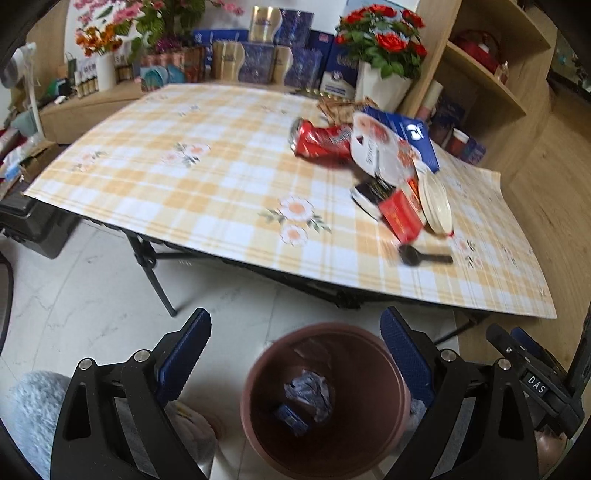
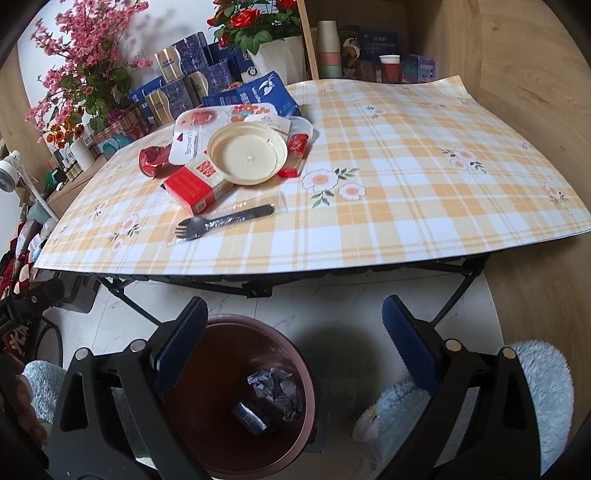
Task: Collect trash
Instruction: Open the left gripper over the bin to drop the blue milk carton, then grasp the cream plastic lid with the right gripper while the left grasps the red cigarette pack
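Note:
A brown bin (image 1: 325, 402) (image 2: 236, 398) stands on the floor below the table's front edge, with crumpled wrappers (image 1: 310, 395) (image 2: 275, 391) inside. Both my grippers hang over it, open and empty: the left gripper (image 1: 295, 343) and the right gripper (image 2: 293, 328). On the checked tablecloth (image 1: 184, 184) (image 2: 406, 184) lies a trash pile: a crushed red can (image 1: 319, 142) (image 2: 151, 160), a white printed packet (image 1: 380, 147) (image 2: 192, 136), a red carton (image 1: 400, 216) (image 2: 192, 188), a cream lid (image 1: 436, 199) (image 2: 246, 153), a blue pouch (image 1: 410, 129) (image 2: 258, 94) and a black fork (image 1: 424, 256) (image 2: 221, 221) in clear wrap.
Flower pots (image 1: 380, 48) (image 2: 266, 33), blue gift boxes (image 1: 258, 59) (image 2: 177, 85) and shelves (image 1: 491, 74) crowd the far side. A wooden wall (image 2: 535, 110) is on the right. Folding table legs (image 1: 155, 273) (image 2: 454, 291) stand near the bin. Fluffy blue slippers (image 1: 37, 406) (image 2: 535, 387) flank it.

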`<act>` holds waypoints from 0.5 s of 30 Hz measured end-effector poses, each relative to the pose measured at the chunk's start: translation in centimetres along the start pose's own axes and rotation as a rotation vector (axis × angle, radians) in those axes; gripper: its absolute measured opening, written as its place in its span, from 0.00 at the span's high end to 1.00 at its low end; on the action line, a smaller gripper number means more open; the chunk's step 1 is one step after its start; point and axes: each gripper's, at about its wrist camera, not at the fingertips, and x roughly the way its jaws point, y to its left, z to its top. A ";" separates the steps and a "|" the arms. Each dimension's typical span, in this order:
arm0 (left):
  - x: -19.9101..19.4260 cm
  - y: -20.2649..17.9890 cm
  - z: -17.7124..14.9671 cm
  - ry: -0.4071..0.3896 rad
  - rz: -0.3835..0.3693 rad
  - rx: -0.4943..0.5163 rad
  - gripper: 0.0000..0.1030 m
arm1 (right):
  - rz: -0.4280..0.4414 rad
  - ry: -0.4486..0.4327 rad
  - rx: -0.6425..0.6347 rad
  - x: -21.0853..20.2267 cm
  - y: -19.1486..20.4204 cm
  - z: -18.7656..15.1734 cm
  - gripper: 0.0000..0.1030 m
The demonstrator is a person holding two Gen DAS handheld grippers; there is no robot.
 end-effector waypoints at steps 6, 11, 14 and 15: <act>0.0 0.9 0.4 -0.013 0.018 -0.017 0.12 | -0.002 -0.024 -0.007 0.1 -0.4 0.6 0.09; 0.8 0.6 1.1 -0.007 0.056 0.015 0.12 | 0.008 -0.027 0.001 0.6 -0.5 1.3 0.09; 0.8 -0.2 2.2 -0.030 0.039 0.027 0.12 | 0.035 -0.048 0.001 0.3 -0.8 2.1 0.09; 0.4 -0.7 2.6 -0.059 0.031 0.040 0.12 | 0.036 -0.052 -0.015 0.2 -0.8 2.5 0.09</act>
